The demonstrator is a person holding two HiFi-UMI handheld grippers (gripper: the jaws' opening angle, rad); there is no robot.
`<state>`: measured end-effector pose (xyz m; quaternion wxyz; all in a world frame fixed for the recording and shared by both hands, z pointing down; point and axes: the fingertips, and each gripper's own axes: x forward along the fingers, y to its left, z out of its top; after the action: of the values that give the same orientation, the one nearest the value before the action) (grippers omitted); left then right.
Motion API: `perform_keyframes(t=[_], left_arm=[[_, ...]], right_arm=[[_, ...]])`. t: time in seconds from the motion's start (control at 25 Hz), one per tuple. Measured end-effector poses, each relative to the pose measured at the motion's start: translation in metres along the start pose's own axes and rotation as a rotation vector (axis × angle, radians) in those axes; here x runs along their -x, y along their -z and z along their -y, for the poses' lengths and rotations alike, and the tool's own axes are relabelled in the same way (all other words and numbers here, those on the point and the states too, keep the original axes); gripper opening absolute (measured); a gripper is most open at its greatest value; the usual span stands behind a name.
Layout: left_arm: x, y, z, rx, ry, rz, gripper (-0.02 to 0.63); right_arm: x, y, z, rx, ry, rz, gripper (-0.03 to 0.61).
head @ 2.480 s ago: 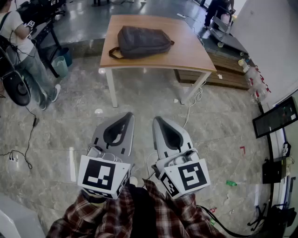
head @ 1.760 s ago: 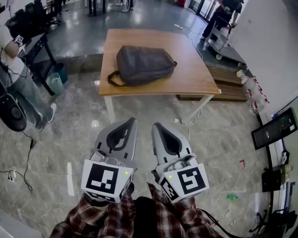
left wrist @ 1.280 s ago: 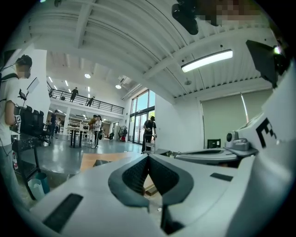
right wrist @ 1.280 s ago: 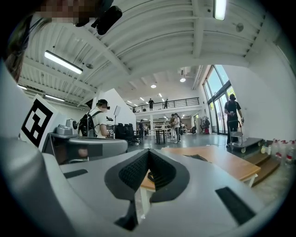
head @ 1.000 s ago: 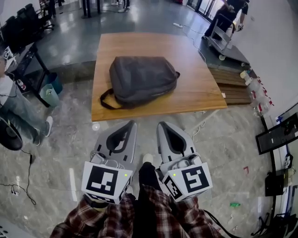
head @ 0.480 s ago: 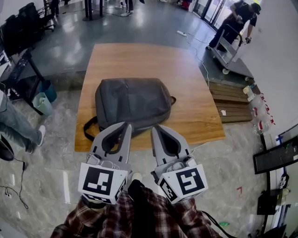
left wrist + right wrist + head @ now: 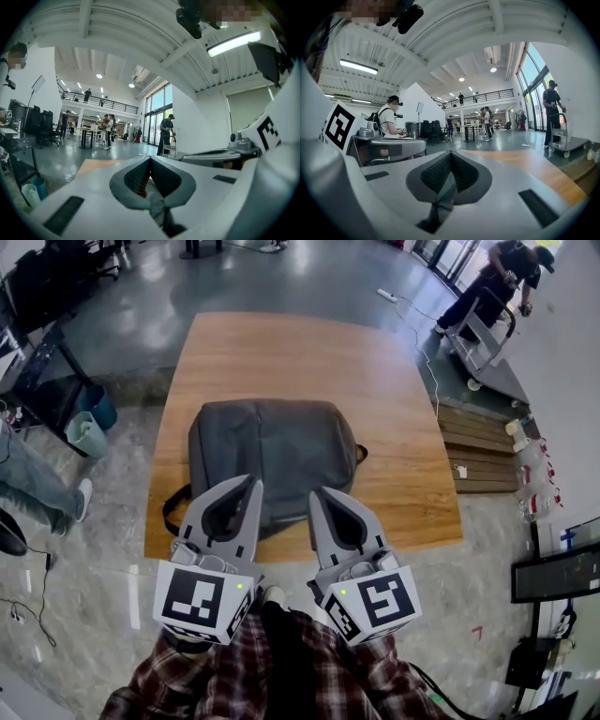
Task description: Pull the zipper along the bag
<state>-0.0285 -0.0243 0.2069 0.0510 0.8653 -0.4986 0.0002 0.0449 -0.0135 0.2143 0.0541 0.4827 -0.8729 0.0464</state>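
A dark strap loop [image 7: 170, 511] hangs off the bag just left of the left hand-held gripper [image 7: 251, 482], whose jaws meet tip to tip on nothing. It is carried raised and level, seemingly because it is only arriving and not reaching. Ahead of both tools and between their lines lies the grey bag [image 7: 272, 448], flat on the wooden bench [image 7: 281, 345] near its front edge, which puts it within easy reach. The zipper probably runs along the bag's rim, but no view shows it clearly enough to place the pull. The right hand-held gripper [image 7: 317, 491] is just beside its partner, likewise closed and empty, and neither touches the bag, so the pulling has not begun.
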Motion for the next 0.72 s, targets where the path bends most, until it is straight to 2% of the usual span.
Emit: perform_keyframes(t=[0.44,0.72], left_arm=[[-0.055,0.024,-0.035,-0.018,0.103,-0.089,0.011],[-0.074,0.036,-0.043,0.004,0.114,-0.13,0.011]], right_arm=[[-0.059,0.012,0.022,-0.056,0.089,-0.035,0.009],[-0.074,0.032,0.032,-0.067,0.098,-0.102,0.009]])
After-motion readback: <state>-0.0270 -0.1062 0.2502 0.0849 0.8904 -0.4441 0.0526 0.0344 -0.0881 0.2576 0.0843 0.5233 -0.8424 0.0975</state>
